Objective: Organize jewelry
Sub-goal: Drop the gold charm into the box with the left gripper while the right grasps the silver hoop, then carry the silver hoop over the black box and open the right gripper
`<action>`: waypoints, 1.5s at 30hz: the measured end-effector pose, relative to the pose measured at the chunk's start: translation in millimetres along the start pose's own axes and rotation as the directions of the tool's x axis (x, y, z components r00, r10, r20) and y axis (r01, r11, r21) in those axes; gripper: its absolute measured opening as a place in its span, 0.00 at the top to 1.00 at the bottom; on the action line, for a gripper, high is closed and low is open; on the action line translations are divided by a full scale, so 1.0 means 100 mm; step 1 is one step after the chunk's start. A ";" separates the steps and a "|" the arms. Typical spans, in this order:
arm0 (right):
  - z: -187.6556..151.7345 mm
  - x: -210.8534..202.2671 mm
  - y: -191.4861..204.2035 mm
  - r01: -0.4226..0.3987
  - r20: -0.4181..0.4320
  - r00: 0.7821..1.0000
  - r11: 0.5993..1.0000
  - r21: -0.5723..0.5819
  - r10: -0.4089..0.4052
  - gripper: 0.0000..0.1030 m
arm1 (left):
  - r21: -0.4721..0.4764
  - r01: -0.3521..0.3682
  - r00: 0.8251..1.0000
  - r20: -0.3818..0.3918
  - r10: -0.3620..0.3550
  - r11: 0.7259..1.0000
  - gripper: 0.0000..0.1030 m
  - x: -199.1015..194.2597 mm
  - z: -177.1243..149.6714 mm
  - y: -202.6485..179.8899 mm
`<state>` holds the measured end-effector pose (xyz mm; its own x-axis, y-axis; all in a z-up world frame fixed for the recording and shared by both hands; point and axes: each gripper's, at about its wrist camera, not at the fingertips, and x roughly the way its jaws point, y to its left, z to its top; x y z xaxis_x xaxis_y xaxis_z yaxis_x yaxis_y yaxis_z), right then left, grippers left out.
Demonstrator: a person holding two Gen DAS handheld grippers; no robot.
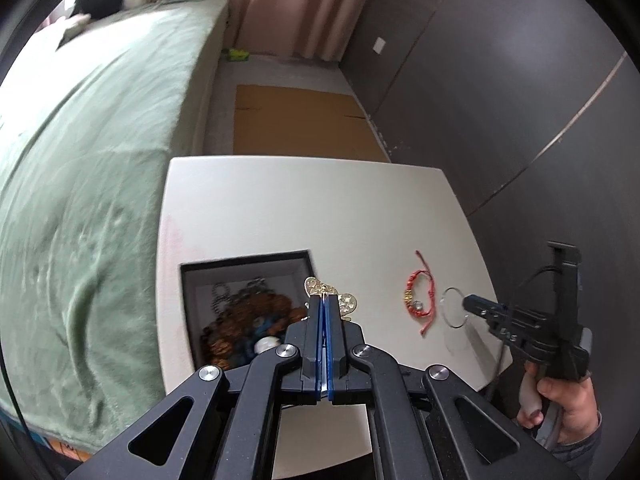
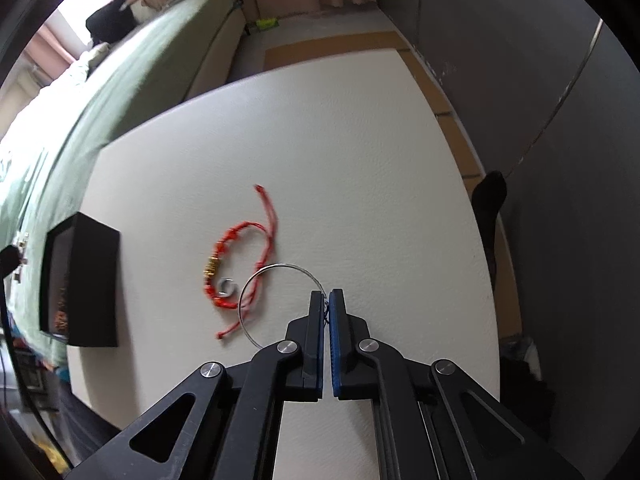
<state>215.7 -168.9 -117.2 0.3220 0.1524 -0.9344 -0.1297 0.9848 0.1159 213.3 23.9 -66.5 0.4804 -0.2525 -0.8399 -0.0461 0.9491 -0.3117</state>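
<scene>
Jewelry sorting on a white table [image 1: 304,216] beside a bed with a green blanket [image 1: 92,160]: the left gripper [image 1: 325,300], seen from its own wrist camera, has its blue-padded jaws pressed together on a gold filigree ornament [image 1: 347,303], whose two lobes stick out on either side of the fingertips, one toward the upper left and one to the right. The ornament is held just above the near right corner of a black open box [image 1: 248,260] that sits at the table's left edge and holds a heap of brown and blue beads with a silver chain [image 1: 256,312]. To the right on the bare tabletop lies a red cord bracelet [image 2: 236,272] with small gold beads and a silver charm, its loose ends trailing away from the loop. The right gripper [image 2: 326,300], held in a person's right hand [image 1: 568,404], has its jaws nearly shut on the rim of a thin silver wire hoop [image 2: 276,270]; the hoop extends to the left of the fingertips and overlaps the bracelet's cord in the right wrist view, though whether the two touch cannot be told. A flat sheet of brown cardboard [image 1: 296,120] lies on the floor beyond the table, near pink curtains [image 1: 288,4] and a dark grey wall [image 1: 500,92].
</scene>
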 end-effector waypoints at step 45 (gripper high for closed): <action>0.01 -0.57 1.25 -0.276 0.076 0.956 0.955 -0.110 0.285 0.29 | -0.063 -0.023 0.995 0.099 0.029 0.998 0.28 -0.51 -0.10 0.59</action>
<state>181.8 -54.6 -49.0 0.3425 0.4324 -0.8341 -0.3161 0.8891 0.3312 177.3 90.8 -46.9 0.5630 -0.2047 -0.8007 -0.1121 0.9410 -0.3193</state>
